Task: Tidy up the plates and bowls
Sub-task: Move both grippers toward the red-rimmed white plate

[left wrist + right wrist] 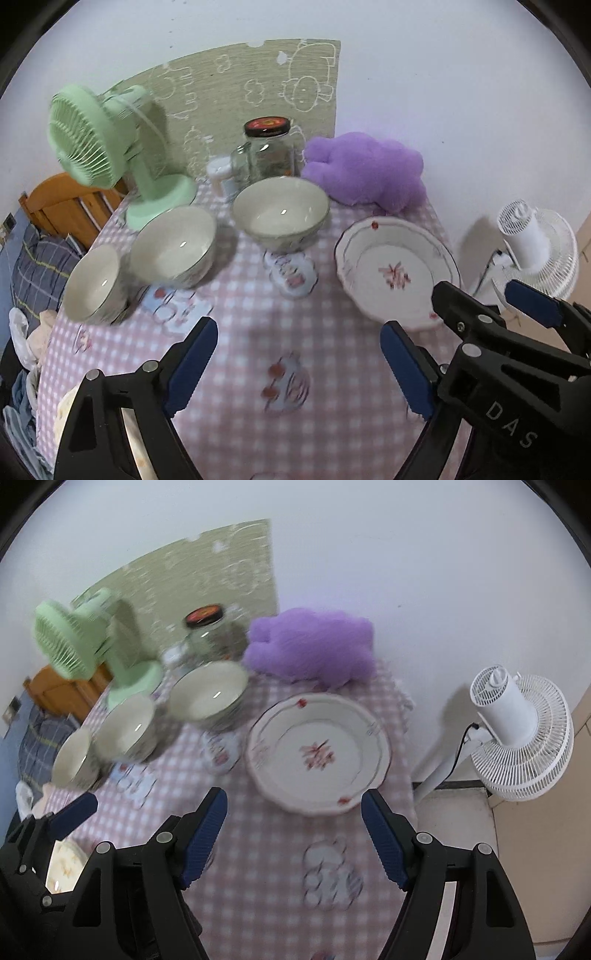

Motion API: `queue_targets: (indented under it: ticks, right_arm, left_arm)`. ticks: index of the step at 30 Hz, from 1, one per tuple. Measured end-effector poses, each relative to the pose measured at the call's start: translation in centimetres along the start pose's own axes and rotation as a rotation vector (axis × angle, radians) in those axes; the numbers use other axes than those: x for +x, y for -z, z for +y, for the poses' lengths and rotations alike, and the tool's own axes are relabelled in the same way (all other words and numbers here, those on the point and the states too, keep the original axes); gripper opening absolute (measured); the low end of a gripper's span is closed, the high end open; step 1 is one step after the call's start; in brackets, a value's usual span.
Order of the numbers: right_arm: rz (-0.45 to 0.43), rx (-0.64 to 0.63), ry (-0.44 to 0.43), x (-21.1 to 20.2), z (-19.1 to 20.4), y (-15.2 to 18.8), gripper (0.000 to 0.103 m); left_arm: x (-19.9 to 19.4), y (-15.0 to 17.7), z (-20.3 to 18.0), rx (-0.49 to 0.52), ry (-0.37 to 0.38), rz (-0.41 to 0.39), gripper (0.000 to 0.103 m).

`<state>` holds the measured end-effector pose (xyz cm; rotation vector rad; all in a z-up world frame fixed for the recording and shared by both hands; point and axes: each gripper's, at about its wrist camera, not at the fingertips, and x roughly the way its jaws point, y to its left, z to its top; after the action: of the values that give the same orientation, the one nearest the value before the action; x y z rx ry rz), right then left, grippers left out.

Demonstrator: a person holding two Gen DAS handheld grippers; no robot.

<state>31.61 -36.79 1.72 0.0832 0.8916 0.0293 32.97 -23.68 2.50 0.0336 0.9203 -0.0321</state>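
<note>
On the checked tablecloth [258,849], the plate [317,753] lies just beyond the released right tool [295,834].

We see our left gripper [299,363] as a black plastic frame with two angled arms, each ending in a dark blue ribbed pad [192,365]. Round silver pivot pins sit along the arms. Our right gripper [293,840] has the same build: black struts with triangular cut-outs, blue ribbed pads [384,845] and silver pins. Seen from the left wrist, its black body beside the flowered plate [395,267] carries the pale raised letters "DAS" and small screws.
</note>
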Motion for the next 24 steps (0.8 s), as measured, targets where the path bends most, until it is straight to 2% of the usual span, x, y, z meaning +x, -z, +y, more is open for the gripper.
queue_targets:
  ticks: [3, 12, 16, 24]
  right_arm:
    - [-0.01, 0.019, 0.024, 2.1, -1.4, -1.2, 0.078]
    - [0.008, 0.086, 0.067, 9.4, -5.0, -3.1, 0.078]
    - [0.035, 0.132, 0.142, 12.3, -6.5, -3.3, 0.078]
    - [0.094, 0.171, 0.128, 15.8, -8.7, -3.0, 0.078]
  left_arm:
    - [2.6, -1.3, -1.4, 0.001, 0.013, 0.003, 0.085]
    - [10.2, -3.6, -4.1, 0.01, 0.012, 0.051, 0.085]
    - [13.3, -3.9, -5.3, 0.006, -0.006, 0.087, 0.081]
    - [16.2, -3.7, -6.8, 0.022, 0.029, 0.138, 0.072]
